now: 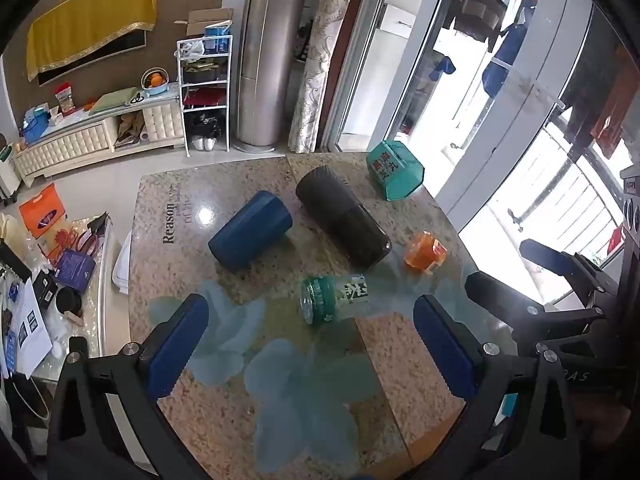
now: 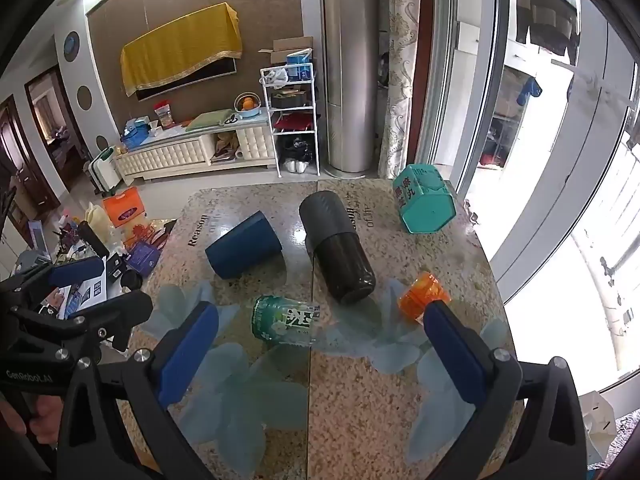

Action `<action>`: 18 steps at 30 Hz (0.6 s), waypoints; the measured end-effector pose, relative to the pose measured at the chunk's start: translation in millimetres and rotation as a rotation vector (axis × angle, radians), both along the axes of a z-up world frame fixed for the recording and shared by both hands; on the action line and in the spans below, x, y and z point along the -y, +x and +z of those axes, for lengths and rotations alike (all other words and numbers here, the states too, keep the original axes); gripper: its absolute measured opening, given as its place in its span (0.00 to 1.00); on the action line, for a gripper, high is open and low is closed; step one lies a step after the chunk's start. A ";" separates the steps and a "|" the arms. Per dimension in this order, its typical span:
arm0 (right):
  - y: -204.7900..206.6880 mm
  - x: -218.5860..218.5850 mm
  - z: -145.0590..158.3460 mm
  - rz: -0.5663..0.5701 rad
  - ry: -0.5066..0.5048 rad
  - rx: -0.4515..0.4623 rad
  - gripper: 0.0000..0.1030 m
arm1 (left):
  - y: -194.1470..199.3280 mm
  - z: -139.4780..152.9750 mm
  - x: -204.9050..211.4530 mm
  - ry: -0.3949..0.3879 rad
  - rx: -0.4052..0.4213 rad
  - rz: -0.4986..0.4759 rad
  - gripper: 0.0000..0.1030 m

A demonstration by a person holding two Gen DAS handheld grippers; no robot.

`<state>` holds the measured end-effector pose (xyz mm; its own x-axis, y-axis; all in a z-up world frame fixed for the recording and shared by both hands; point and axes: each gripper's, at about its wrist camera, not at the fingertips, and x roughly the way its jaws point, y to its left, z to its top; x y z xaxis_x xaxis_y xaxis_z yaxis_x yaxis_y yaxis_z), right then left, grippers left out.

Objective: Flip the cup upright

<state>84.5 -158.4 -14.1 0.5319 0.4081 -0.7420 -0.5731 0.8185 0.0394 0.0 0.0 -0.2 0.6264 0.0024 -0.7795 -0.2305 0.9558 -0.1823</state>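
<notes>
A blue cup [image 1: 250, 230] lies on its side on the stone table [image 1: 192, 264]; it also shows in the right wrist view [image 2: 244, 250]. A black cylinder cup [image 1: 342, 216] [image 2: 336, 250] lies on its side beside it. A green-labelled clear cup [image 1: 334, 298] [image 2: 286, 320] lies nearest, and a small orange cup [image 1: 425, 256] [image 2: 424, 296] lies to the right. My left gripper [image 1: 312, 344] is open and empty above the near table, short of the clear cup. My right gripper [image 2: 320, 350] is open and empty; its right finger [image 2: 452, 344] overlaps the orange cup in view.
A teal box [image 1: 396, 174] [image 2: 424, 204] lies tipped at the table's far right corner. A low side table with boxes and papers [image 1: 48, 280] stands to the left. Glass doors [image 1: 500, 140] are to the right. The right gripper's body [image 1: 568, 280] shows at the left view's right edge.
</notes>
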 end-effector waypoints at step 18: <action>-1.5 -0.3 -1.8 -0.007 -0.013 -0.004 1.00 | 2.0 -5.8 -1.8 -0.013 -0.005 -0.009 1.00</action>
